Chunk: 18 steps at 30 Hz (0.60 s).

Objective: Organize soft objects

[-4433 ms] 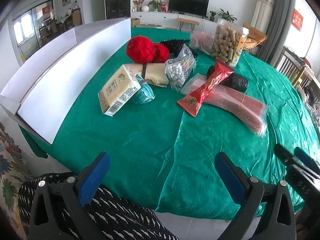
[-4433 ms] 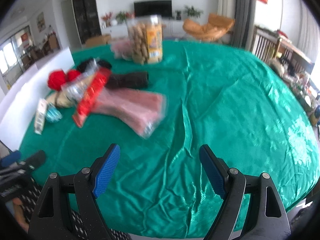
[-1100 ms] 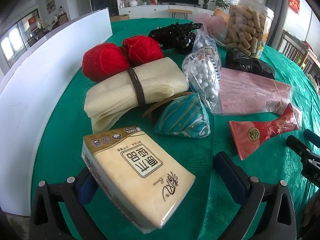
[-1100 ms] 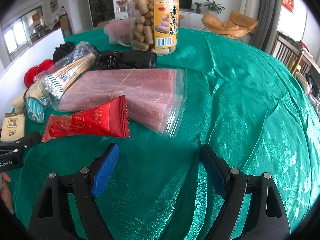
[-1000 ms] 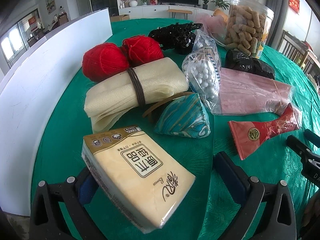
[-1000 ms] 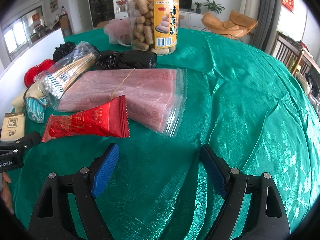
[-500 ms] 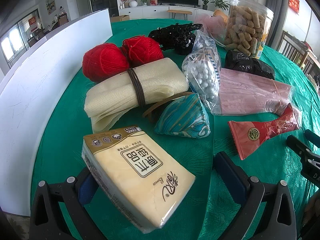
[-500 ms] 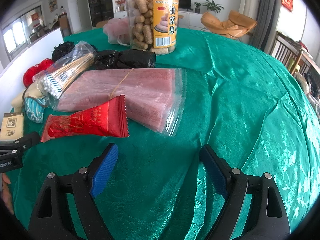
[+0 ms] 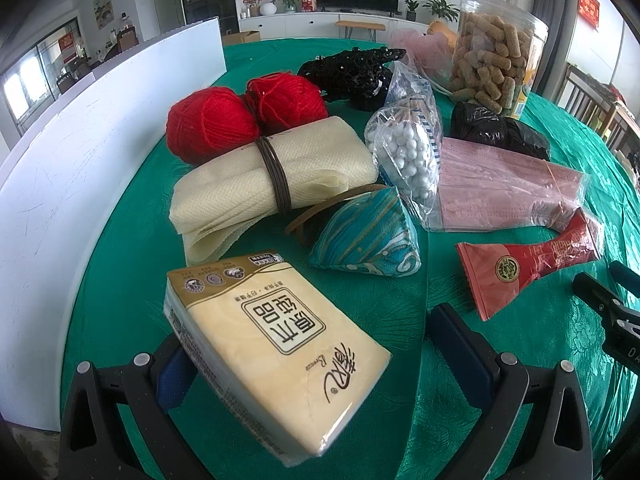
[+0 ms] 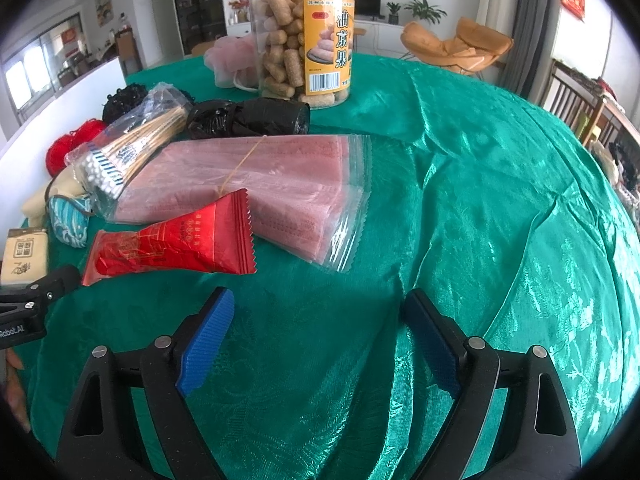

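- The left hand-held gripper (image 9: 316, 356) sat spread wide around the tissue pack (image 9: 276, 344), its fingers (image 9: 460, 344) flanking the pack; whether they touched it could not be told.
- Just beyond the pack lay a teal pouch (image 9: 368, 236), a banded cream cloth bundle (image 9: 272, 176) and two red yarn balls (image 9: 244, 116).
- The right hand-held gripper (image 10: 316, 340) hovered spread and empty over the green surface (image 10: 500, 200).
- Ahead of it and to its left lay a red sachet (image 10: 176, 240), resting on a bag of pink masks (image 10: 256, 180).
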Tool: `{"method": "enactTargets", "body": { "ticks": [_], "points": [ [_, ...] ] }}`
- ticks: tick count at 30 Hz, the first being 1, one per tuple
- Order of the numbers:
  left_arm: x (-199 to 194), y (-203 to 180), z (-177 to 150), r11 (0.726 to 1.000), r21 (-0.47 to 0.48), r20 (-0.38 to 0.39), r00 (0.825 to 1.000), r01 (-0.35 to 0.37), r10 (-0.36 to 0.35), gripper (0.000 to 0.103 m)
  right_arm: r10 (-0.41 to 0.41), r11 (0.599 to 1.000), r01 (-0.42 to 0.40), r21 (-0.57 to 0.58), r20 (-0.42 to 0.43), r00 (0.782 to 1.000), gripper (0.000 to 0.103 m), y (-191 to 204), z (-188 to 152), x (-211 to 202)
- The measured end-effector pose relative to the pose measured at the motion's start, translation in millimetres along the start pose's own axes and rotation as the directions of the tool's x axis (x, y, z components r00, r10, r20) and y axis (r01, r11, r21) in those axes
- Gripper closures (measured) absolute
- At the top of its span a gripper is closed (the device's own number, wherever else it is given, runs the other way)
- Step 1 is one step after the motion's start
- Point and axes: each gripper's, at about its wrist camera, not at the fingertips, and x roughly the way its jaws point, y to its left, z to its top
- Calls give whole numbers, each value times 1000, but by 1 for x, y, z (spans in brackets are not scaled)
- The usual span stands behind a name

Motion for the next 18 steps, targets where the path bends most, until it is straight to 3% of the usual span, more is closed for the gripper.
{"method": "enactTargets", "body": {
  "ticks": [18],
  "points": [
    [20,8,27,1000,3,4,1000,2,-2,0,0,1000,0,0,0,1000,14,0,0,0]
  ]
}}
